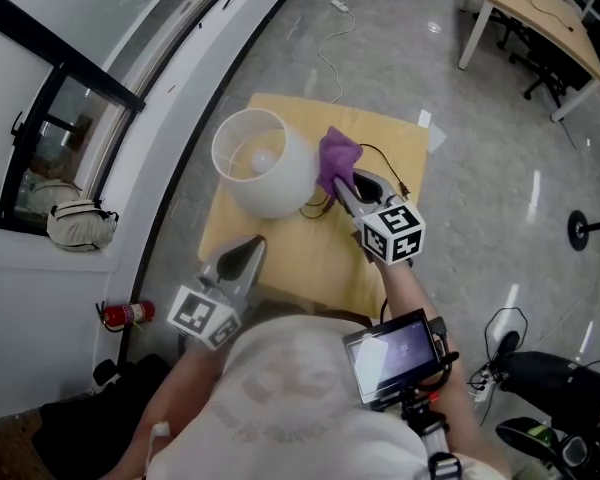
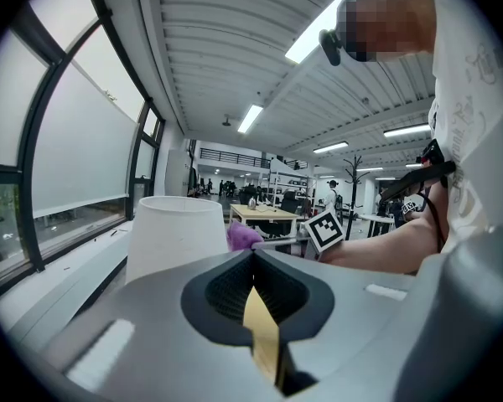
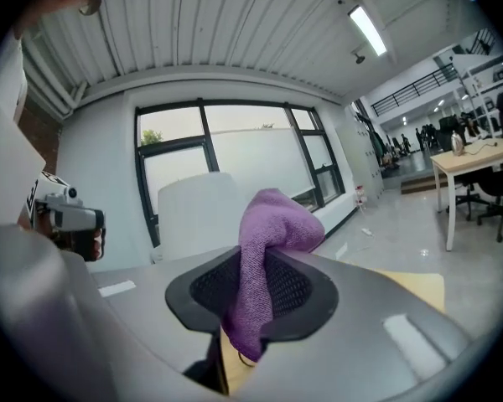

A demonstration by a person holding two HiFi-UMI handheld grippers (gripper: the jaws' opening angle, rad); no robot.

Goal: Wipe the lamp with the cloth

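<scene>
The lamp's white shade (image 1: 263, 163) stands upright at the back left of the yellow tabletop (image 1: 390, 133). My right gripper (image 1: 340, 182) is shut on a purple cloth (image 1: 337, 155), which bunches out past the fingertips just right of the shade, close to its side. In the right gripper view the cloth (image 3: 268, 241) hangs between the jaws with the shade (image 3: 197, 212) behind it. My left gripper (image 1: 253, 243) hovers over the table's front edge, shut and empty, pointing at the lamp shade (image 2: 174, 233). Its view also catches the cloth (image 2: 243, 235).
A black cord (image 1: 382, 158) trails from the lamp across the table. A curved window wall (image 1: 170, 88) runs along the left, with a bag (image 1: 80, 225) on its sill and a red fire extinguisher (image 1: 127, 314) below. A white cable (image 1: 332, 43) lies on the floor; a desk (image 1: 535, 13) stands far right.
</scene>
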